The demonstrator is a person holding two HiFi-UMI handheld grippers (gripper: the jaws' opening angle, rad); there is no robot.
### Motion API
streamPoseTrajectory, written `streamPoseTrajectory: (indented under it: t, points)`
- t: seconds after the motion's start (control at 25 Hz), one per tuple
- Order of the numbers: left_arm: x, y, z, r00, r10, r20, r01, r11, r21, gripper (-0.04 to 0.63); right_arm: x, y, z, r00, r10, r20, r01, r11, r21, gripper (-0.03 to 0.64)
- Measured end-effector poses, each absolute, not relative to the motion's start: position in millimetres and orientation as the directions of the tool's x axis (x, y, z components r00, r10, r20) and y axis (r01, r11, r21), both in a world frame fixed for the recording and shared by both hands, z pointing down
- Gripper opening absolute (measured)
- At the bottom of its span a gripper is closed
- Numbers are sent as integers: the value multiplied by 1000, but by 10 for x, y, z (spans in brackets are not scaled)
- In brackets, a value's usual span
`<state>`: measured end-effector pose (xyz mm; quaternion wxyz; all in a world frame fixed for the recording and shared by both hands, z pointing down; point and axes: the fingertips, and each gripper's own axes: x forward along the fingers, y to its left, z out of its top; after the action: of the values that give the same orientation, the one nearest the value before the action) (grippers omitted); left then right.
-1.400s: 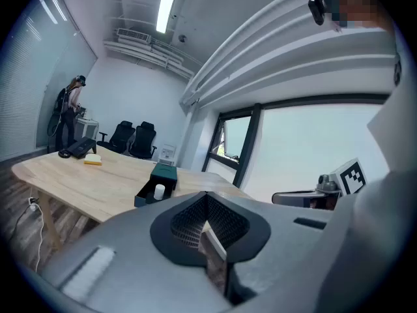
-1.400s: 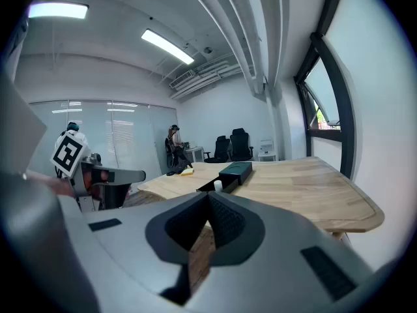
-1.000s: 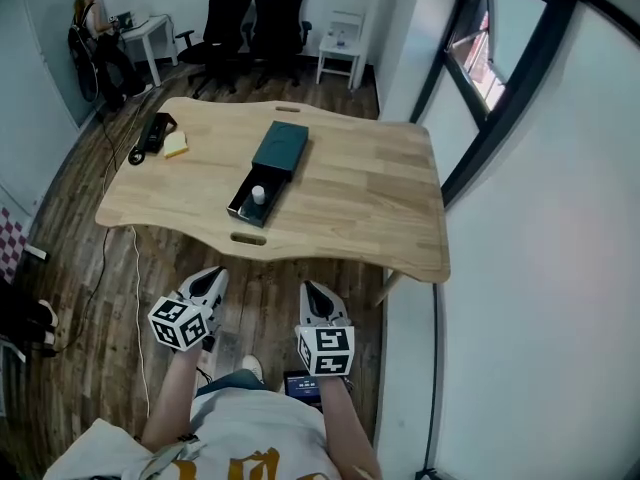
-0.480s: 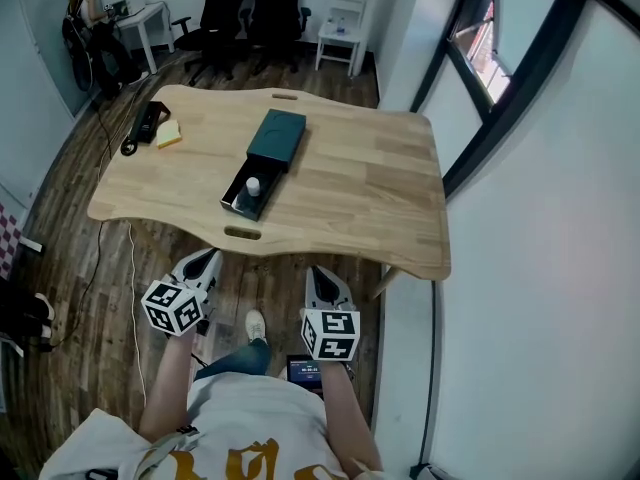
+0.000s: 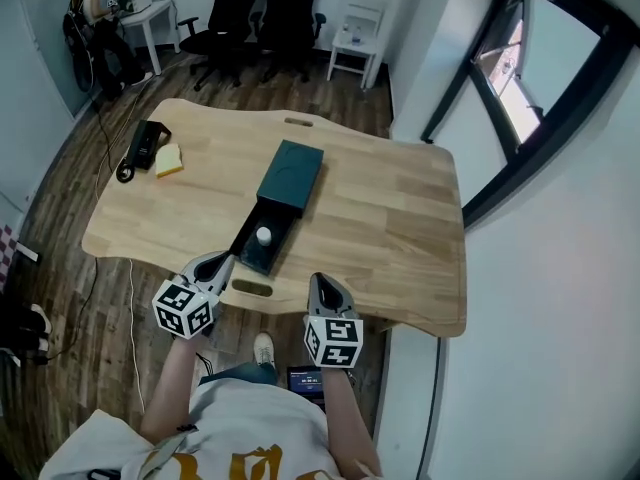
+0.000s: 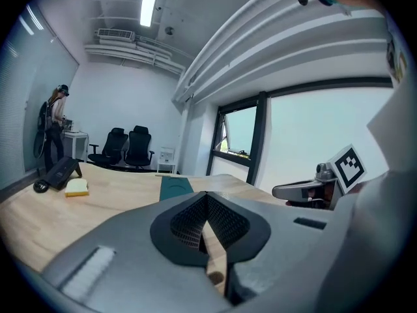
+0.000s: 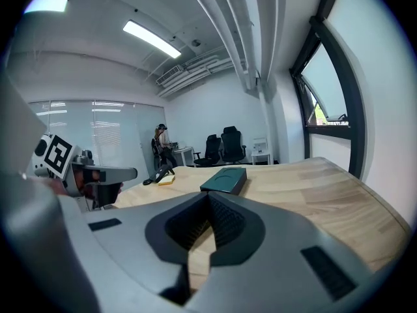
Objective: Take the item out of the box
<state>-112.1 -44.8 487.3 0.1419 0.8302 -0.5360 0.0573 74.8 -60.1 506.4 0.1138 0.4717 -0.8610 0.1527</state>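
A dark green box (image 5: 291, 174) lies mid-table with its black drawer (image 5: 247, 251) slid out toward me. A small white item (image 5: 263, 235) sits in the drawer. My left gripper (image 5: 218, 264) is shut and empty at the table's near edge, just left of the drawer's end. My right gripper (image 5: 321, 285) is shut and empty too, over the near edge to the right of the drawer. The left gripper view shows the shut left gripper (image 6: 207, 198) aimed at the box (image 6: 174, 186). In the right gripper view the right gripper (image 7: 208, 198) points past the box (image 7: 225, 179).
A black device (image 5: 142, 144) and a yellow pad (image 5: 171, 158) lie at the table's far left corner. Black office chairs (image 5: 262, 13) and a white side table (image 5: 355, 42) stand beyond the wooden table (image 5: 390, 218). A person (image 5: 92, 8) stands at a desk, back left. A wall and window run along the right.
Both grippers have moved forward from above the floor to the table's near edge, on either side of the open drawer. The table and box now sit closer in the head view.
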Motion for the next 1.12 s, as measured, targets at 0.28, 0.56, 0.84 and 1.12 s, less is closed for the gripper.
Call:
streamPoseTrajectory:
  t: [0.28,0.56,0.84,1.12]
  points:
    - [-1461,-1206,5043,437,-861,261,-897,-396,197,2,386,-1234,5178,-504,-782,366,-861,490,-138,6]
    - [-1496,-1453,5143,464,-844,269,-882,-414,225,2,393,-1360,5264,-463,-793,395,-884,448,-135,5]
    - [-1528,-1613,5099,469,-847,251,-879,-419,228,2,381,-1494,5258,-457,-803,383,-887,443,-129,5]
    - [-1556,-1754,5140,437,-862,256,-892,-379,245,2,410,-1676,5232,-463,-809,362,-885,446,-136,5]
